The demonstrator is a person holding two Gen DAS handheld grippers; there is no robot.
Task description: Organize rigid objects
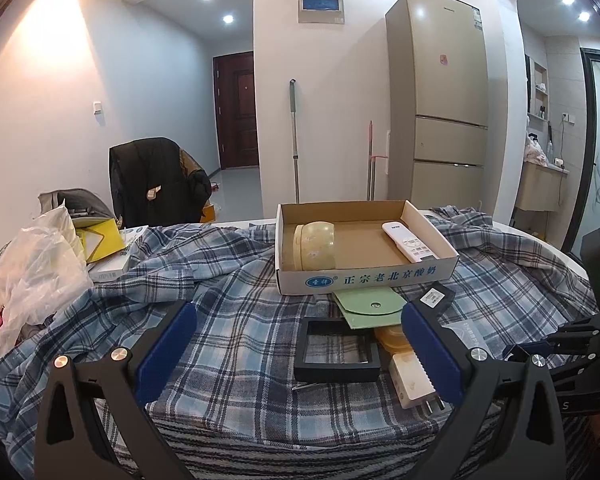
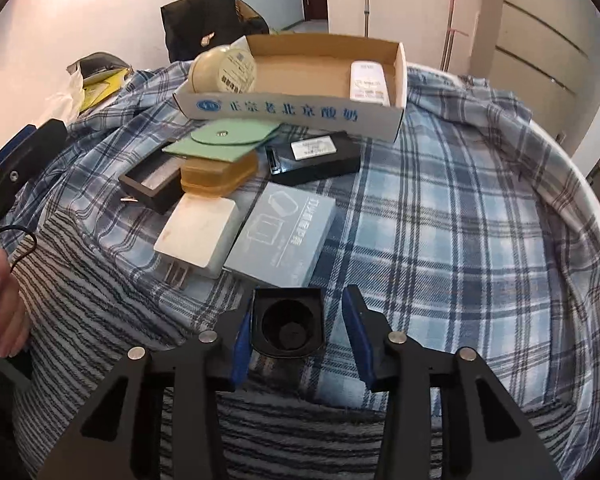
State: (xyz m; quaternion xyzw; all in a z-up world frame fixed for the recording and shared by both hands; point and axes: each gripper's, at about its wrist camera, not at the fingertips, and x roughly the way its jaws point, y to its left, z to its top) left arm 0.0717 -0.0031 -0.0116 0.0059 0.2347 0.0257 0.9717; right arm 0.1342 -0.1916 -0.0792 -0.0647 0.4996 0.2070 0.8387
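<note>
At the bottom of the right wrist view, the right hand-held gripper [image 2: 296,312] points steeply down over a small black square cup [image 2: 288,324] that sits on the cloth. The left-hand pad lies against the cup's side, while a sliver of plaid shows between the cup and the other pad. The jaws stand narrow around the cup but are not yet pinching it.

The step in hand looks like picking this cup up to add it to the cardboard tray [image 2: 284,110] at upper centre. A cream round jar [image 2: 224,70] and a white remote [image 2: 368,80] already lie in the tray. The next move calls for closing the last gap squarely on the cup's flat sides, lifting clear, and carrying it over the clutter to the bare middle of the tray.

That clutter lies mid-frame:
- a pale blue box [image 2: 284,236]
- a white plug adapter [image 2: 198,236]
- an amber case [image 2: 216,176]
- a green pouch [image 2: 228,138]
- a black frame box [image 2: 152,184]
- a black labelled device [image 2: 314,156]

The left hand-held gripper [image 1: 298,312] is spread wide and empty, low over the frame box.

A blue plaid cloth [image 2: 460,220] covers the white-rimmed bench [image 2: 580,184]. In the left wrist view, a beige fridge [image 1: 444,92] stands at upper right and a dark door [image 1: 236,108] at centre left. A mop handle [image 1: 294,136] leans on the wall, and a jacket-draped chair [image 1: 156,180] and a plastic bag [image 1: 32,272] sit at left.
</note>
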